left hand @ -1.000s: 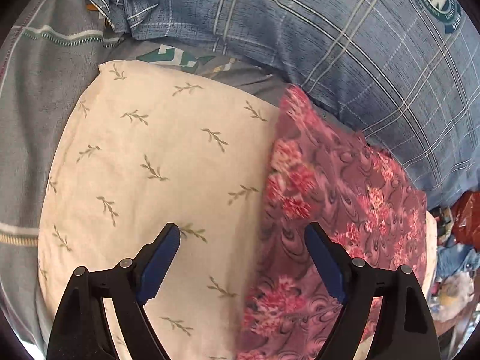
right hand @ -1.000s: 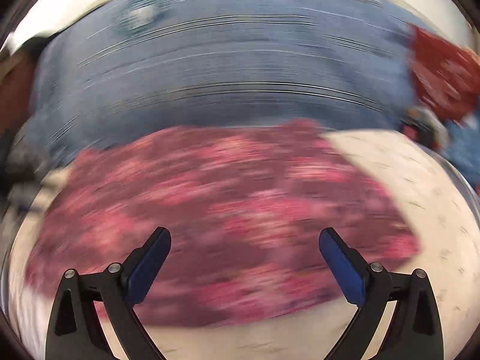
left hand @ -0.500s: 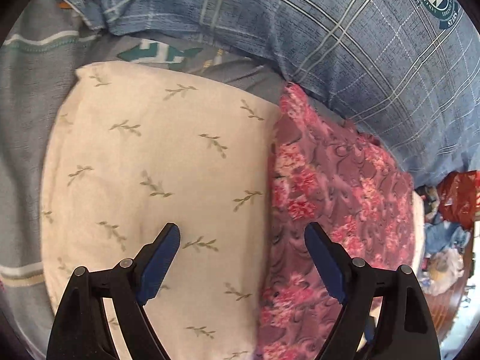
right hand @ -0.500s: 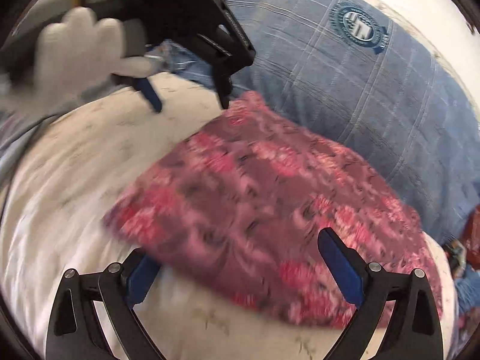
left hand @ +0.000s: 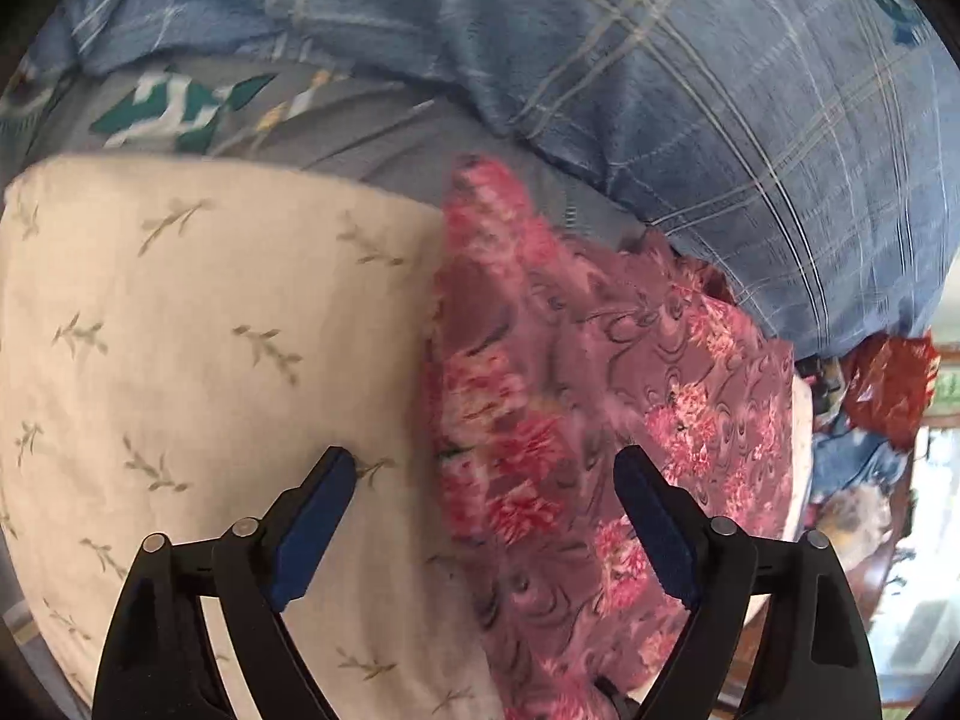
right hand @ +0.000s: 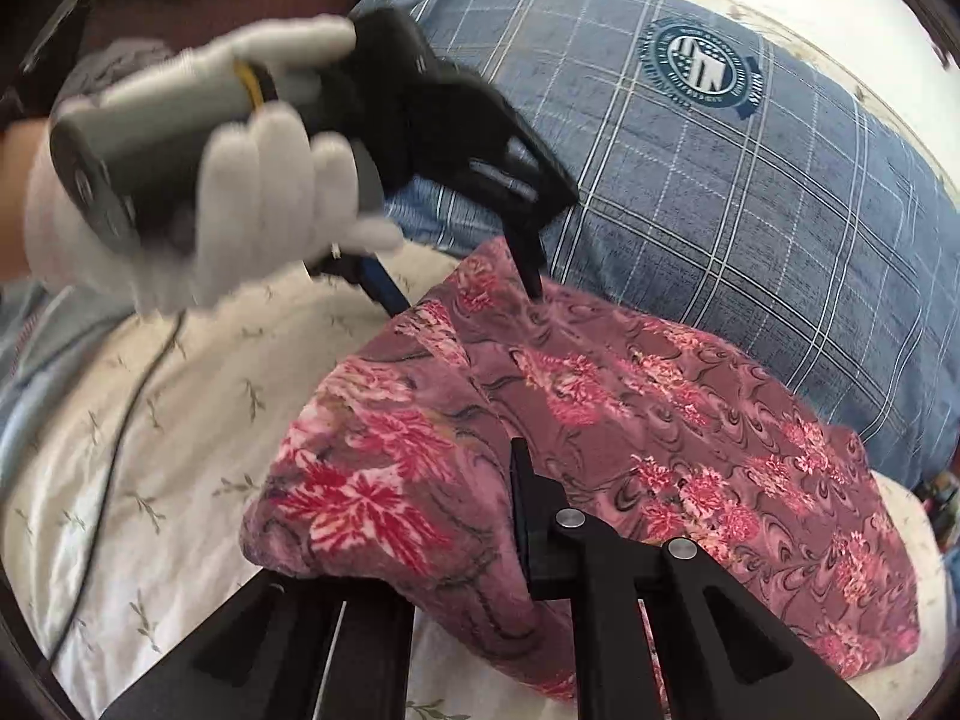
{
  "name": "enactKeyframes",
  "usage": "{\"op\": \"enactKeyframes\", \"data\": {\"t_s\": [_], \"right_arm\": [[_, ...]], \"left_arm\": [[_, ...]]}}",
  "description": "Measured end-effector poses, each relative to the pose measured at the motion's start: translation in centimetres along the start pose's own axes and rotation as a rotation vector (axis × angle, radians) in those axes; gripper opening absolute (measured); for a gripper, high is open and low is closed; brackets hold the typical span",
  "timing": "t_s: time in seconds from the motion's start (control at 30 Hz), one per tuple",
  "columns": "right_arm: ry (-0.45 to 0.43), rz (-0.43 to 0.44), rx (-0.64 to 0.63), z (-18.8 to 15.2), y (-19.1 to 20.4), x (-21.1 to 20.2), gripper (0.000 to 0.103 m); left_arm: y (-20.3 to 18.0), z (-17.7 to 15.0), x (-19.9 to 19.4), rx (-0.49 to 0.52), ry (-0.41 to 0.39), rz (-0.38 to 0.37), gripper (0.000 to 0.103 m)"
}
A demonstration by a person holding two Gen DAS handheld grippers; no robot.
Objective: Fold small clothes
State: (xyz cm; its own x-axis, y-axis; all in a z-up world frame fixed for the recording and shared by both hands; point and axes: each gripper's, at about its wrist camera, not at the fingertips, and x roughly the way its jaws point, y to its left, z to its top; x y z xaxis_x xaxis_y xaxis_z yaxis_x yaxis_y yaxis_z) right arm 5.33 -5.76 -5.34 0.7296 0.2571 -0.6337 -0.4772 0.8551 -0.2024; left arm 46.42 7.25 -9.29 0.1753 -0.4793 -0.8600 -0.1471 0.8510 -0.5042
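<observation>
A maroon cloth with pink and red flowers (left hand: pixel 606 420) lies on a cream pillow with a leaf print (left hand: pixel 180 360). My left gripper (left hand: pixel 483 504) is open, its jaws straddling the cloth's left edge near the far corner. In the right wrist view the same cloth (right hand: pixel 660 420) shows, and the left gripper (right hand: pixel 468 294) stands over its far corner, held by a white-gloved hand (right hand: pixel 252 204). My right gripper (right hand: pixel 510 480) is shut on the cloth's near edge, which bunches up over its jaws.
A blue plaid blanket (left hand: pixel 690 90) with a round crest (right hand: pixel 699 66) lies behind the pillow. A grey sheet with a teal pattern (left hand: pixel 180 108) is at the back left. Red and mixed clutter (left hand: pixel 882 384) sits at the far right. A cable (right hand: pixel 114 438) trails over the pillow.
My right gripper has shut on the cloth's near edge and lifted it into a bunch. My left gripper moved closer to the cloth's far left corner, still open.
</observation>
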Motion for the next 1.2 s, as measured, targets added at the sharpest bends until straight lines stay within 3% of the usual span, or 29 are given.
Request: {"op": "enactKeyframes", "data": {"t_s": [0.03, 0.1, 0.13, 0.17, 0.23, 0.47, 0.63, 0.73, 0.87, 1.03, 1.2], "right_arm": [[-0.005, 0.008, 0.014, 0.0, -0.1, -0.1, 0.009], [-0.005, 0.024, 0.034, 0.2, -0.3, 0.0, 0.009], [-0.008, 0.03, 0.044, 0.2, -0.4, -0.1, 0.009], [-0.011, 0.035, 0.054, 0.2, -0.6, -0.1, 0.009], [-0.017, 0.043, 0.069, 0.1, -0.8, -0.3, 0.009], [-0.022, 0.137, 0.182, 0.0, -3.6, -1.2, 0.009], [-0.076, 0.167, 0.309, 0.0, -8.2, -3.1, 0.009], [-0.108, 0.184, 0.406, -1.0, -10.9, -3.3, 0.009], [-0.116, 0.228, 0.523, -2.4, -13.9, -2.6, 0.009], [-0.149, 0.269, 0.695, -3.8, -18.6, -2.9, 0.008], [-0.172, 0.253, 0.808, -5.6, -22.2, -3.7, 0.008]], "left_arm": [[-0.4, 0.0, 0.2, 0.007, 0.002, -0.016, 0.085], [-1.1, 0.1, 0.5, 0.007, 0.012, -0.066, 0.057], [-1.4, 0.2, 0.8, 0.015, 0.024, -0.075, 0.035], [-1.9, 0.3, 1.1, 0.027, 0.022, -0.045, 0.022], [-2.8, 0.3, 1.1, 0.056, -0.011, 0.012, 0.016], [-7.3, -1.2, -1.2, 0.136, -0.111, 0.031, 0.014], [-10.9, -1.9, -2.2, 0.166, -0.138, 0.032, 0.015], [-13.1, -2.4, -2.2, 0.189, -0.145, 0.069, 0.015], [-16.5, -2.5, -1.6, 0.213, -0.166, 0.14, 0.014], [-20.8, -2.4, -1.0, 0.241, -0.183, 0.149, 0.014], [-25.3, -2.7, 1.2, 0.294, -0.192, 0.169, 0.015]]}}
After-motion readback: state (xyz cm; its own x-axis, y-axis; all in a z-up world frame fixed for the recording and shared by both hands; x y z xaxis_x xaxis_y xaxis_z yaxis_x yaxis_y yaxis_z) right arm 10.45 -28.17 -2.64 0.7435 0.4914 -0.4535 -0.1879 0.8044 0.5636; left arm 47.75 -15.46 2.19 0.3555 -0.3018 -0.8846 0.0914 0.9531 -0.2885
